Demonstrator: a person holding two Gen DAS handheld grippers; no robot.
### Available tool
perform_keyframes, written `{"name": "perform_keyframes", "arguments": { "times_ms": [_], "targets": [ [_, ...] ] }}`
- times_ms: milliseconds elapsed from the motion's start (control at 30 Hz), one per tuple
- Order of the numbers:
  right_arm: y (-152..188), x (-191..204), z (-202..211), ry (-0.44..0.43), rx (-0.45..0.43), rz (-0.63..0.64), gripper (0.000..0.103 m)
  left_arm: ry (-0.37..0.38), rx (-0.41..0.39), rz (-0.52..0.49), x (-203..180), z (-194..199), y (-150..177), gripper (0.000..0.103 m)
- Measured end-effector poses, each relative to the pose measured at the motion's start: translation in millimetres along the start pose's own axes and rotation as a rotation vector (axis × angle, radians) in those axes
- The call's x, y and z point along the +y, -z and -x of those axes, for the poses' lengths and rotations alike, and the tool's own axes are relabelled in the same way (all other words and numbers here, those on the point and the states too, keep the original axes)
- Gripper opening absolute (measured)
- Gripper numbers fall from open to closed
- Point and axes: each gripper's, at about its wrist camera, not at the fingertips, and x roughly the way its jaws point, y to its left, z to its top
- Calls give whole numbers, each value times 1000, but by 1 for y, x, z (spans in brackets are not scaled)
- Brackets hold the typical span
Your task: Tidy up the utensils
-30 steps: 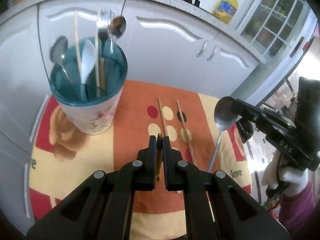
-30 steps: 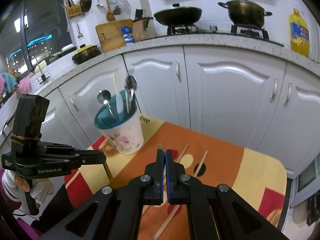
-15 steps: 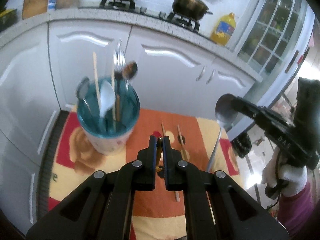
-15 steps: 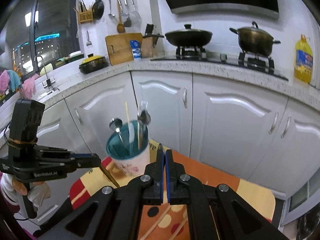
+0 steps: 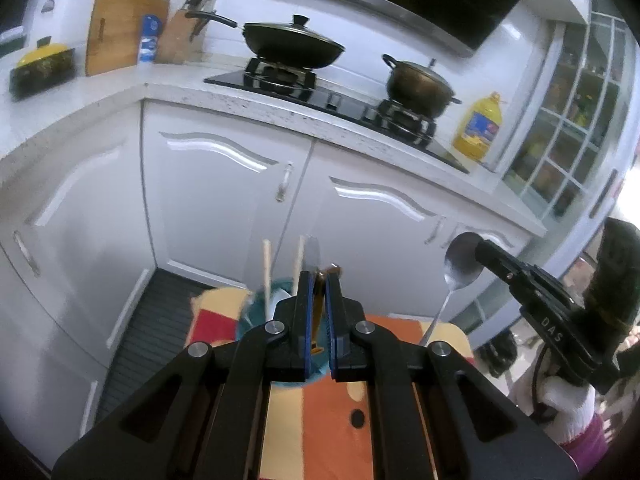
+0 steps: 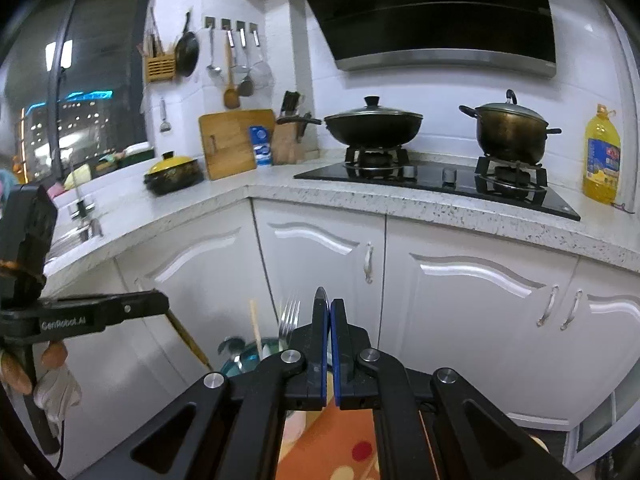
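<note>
Both raised since a second ago: left gripper (image 5: pixel 319 280) clamped on apparently a chopstick (image 5: pixel 318 300), right gripper (image 6: pixel 329 312) on spoon (image 5: pixel 460 266), cup (image 6: pixel 244 356) next.

on the counter (image 6: pixel 360 196) ahead of me the wok (image 6: pixel 373 124) sits on the left burner and the pot (image 6: pixel 509 128) on the right one, with the oil bottle (image 6: pixel 601 154) further right and the cutting board (image 6: pixel 232 142) and knife block (image 6: pixel 286 142) to the wok's left. below, in front of the cabinet doors (image 6: pixel 320 272), the utensil cup (image 6: pixel 248 356) stands on the mat (image 6: pixel 344 440). the cup lies just left of my right gripper (image 6: pixel 330 308) and behind my left gripper (image 5: pixel 318 280).
</note>
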Motion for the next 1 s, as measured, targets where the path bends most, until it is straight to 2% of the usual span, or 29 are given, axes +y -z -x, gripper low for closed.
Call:
{"name": "perform_keyframes", "arguments": {
  "times_ms": [233,500,733,1000],
  "targets": [
    [-8,4,-41,52,-6,4,1,-63,29,-8,15,-28,-2,4],
    [6,12,-84,124,-11,48,1,-127,53,5,33,-57,8,4],
    [24,15,-103,102,41,50,1,-146,74,-2,38,-75,20,4],
    [48,24,-108,21,123,44,3,-158,115,-5,37,-94,34,4]
  ]
}}
